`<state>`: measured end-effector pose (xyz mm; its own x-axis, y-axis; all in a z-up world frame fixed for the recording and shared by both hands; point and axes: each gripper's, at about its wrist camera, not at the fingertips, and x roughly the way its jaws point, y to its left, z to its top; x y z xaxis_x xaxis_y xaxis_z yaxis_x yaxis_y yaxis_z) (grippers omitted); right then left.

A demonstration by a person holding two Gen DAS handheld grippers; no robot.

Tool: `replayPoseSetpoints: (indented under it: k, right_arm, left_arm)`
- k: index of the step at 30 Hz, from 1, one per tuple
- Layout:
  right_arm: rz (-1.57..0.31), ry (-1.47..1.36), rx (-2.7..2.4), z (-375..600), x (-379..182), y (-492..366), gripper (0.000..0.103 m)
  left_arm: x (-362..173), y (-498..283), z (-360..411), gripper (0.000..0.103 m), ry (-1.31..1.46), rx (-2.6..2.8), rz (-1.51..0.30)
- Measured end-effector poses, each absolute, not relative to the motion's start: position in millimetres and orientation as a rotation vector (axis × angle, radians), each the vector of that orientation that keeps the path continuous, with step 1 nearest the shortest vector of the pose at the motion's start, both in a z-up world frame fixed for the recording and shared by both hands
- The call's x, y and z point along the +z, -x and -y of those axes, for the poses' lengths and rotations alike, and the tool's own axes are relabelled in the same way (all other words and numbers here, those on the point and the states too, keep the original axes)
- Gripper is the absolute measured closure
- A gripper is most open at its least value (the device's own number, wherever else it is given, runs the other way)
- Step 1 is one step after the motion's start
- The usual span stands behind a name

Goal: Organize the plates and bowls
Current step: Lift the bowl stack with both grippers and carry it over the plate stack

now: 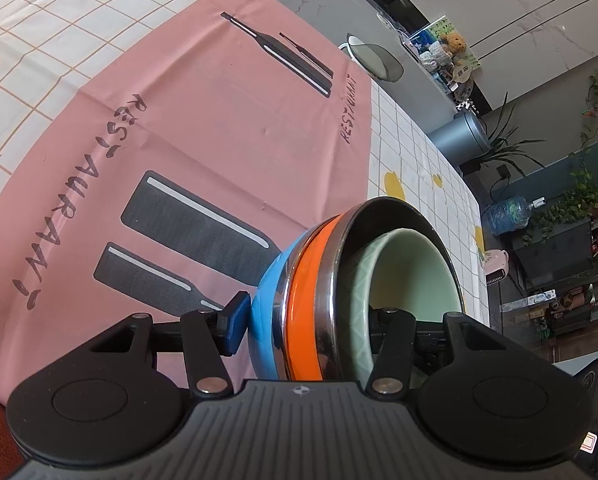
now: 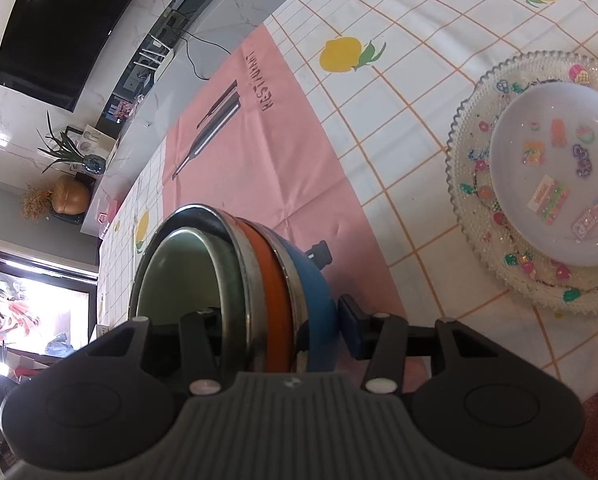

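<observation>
Bowls [image 1: 363, 300], nested, are clamped by left claw [image 1: 311, 320] and right claw [image 2: 283, 320]; uneven squeeze might slip the stack onto the tabletop [image 2: 399, 160].

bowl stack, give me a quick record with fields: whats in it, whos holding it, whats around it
stack: nested bowls, blue outermost, then orange, a steel rim, pale green innermost
orientation: tipped on its side, mouth facing away from the pink mat
left hand-held gripper: closed across the stack wall, one pad on the blue outside, the other inside the green bowl
right hand-held gripper: clamped on the opposite side of the same stack
under the stack: pink placemat on a lemon-print tablecloth
nearby: white plate resting on a beaded glass plate, both with stickers
</observation>
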<state>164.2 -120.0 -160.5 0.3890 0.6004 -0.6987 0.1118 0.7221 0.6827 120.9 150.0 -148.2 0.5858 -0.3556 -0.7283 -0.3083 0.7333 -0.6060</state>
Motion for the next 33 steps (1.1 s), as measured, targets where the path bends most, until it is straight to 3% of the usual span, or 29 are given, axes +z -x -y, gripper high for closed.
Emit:
replayPoseSetpoints:
  k: [17, 33]
  right_arm:
    - [-1.050, -0.786, 0.294, 220, -113, -151, 0.055]
    - [-1.058, -0.834, 0.195, 299, -145, -164, 0.055]
  left_arm:
    - [-102, -144, -38, 0.045, 0.674, -0.183, -0.960]
    - [-141, -171, 29, 0.044, 0.645, -0.239, -1.046]
